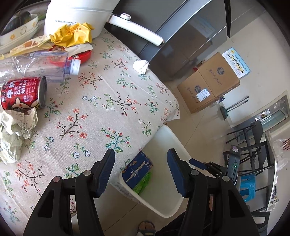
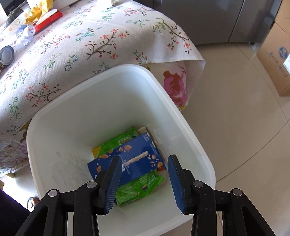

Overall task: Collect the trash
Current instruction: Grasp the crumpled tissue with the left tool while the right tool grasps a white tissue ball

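My right gripper (image 2: 144,163) hangs open above a white bin (image 2: 181,112) on the floor beside the table. A blue carton (image 2: 137,159) lies in the bin on top of green packets (image 2: 137,188), clear of the pads. My left gripper (image 1: 141,154) stands open and empty over the table's edge, above the same bin (image 1: 163,212). Trash lies on the floral tablecloth (image 1: 101,109) at the left: a red milk can (image 1: 23,92) on its side, a clear plastic bottle (image 1: 45,65), crumpled paper (image 1: 14,130), a yellow wrapper (image 1: 72,34) and a white tissue ball (image 1: 141,66).
A white appliance (image 1: 78,14) and stacked bowls (image 1: 18,30) stand at the table's far end. Beyond the table are a grey fridge (image 1: 181,36) and cardboard boxes (image 1: 208,83). Chairs and a blue stool (image 1: 248,187) stand at right. A person's foot (image 1: 145,227) is by the bin.
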The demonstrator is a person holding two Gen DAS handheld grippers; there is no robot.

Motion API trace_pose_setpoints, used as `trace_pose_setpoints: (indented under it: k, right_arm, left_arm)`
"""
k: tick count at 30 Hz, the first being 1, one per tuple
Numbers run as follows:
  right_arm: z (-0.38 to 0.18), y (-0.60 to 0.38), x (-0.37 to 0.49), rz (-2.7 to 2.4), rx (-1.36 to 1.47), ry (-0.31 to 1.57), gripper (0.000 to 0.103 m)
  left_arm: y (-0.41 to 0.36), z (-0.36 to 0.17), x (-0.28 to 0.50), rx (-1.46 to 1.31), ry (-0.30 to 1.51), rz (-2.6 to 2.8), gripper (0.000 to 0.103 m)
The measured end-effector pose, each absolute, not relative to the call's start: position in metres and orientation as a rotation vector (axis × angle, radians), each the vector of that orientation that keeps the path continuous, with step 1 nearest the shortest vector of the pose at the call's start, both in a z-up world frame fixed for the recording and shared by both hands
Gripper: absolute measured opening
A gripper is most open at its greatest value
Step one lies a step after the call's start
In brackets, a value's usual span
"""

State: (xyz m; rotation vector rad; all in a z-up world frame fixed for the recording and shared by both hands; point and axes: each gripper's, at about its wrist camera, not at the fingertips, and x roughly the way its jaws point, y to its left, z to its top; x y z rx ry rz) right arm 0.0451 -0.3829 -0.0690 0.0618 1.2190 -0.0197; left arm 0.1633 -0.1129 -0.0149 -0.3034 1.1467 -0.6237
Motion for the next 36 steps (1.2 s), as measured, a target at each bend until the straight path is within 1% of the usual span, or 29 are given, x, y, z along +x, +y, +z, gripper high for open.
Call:
trace_pose_setpoints:
  k: [3,7,9,12,15,18,22,24,26,31,34,36]
  right_arm:
    - [-0.056,-0.386,0.045,-0.004,0.122,1.153,0.047]
    - [-0.039,-0.386,0.047,0.000,0.227,1.058,0.055]
    - [-0.035,-0.386,0.049,0.003,0.271,1.024,0.057]
    - [-0.027,-0.384,0.047,0.027,0.331,0.980,0.058]
    - [-0.023,-0.382,0.048,0.057,0.386,0.945,0.062]
    - [-0.023,-0.376,0.049,0.090,0.422,0.935,0.064]
    - [-0.026,-0.361,0.055,0.126,0.430,0.939,0.065]
    - [-0.028,-0.352,0.059,0.151,0.432,0.945,0.065]
    - [-0.029,-0.344,0.065,0.165,0.429,0.950,0.065]
    - [-0.023,-0.338,0.092,0.155,0.433,0.918,0.065]
    - [-0.017,-0.341,0.113,0.133,0.459,0.889,0.070]
    - [-0.015,-0.341,0.132,0.110,0.441,0.883,0.070]
  left_arm:
    - [-0.091,0.000,0.166,-0.312,1.090,-0.566,0.063]
    - [-0.039,0.015,0.176,-0.344,1.039,-0.399,0.063]
    - [-0.005,0.017,0.183,-0.394,1.034,-0.292,0.063]
    - [0.039,0.009,0.191,-0.488,1.051,-0.175,0.063]
    - [0.062,-0.007,0.195,-0.566,1.108,-0.118,0.063]
    - [0.062,-0.025,0.198,-0.618,1.178,-0.137,0.063]
    - [0.051,-0.045,0.203,-0.568,1.250,-0.091,0.063]
    - [0.050,-0.054,0.206,-0.607,1.277,-0.085,0.063]
    - [0.051,-0.061,0.209,-0.668,1.282,-0.086,0.063]
    - [0.046,-0.068,0.219,-0.694,1.259,-0.057,0.064]
    - [0.042,-0.068,0.223,-0.691,1.233,-0.044,0.064]
    - [0.040,-0.067,0.224,-0.688,1.225,-0.055,0.058]
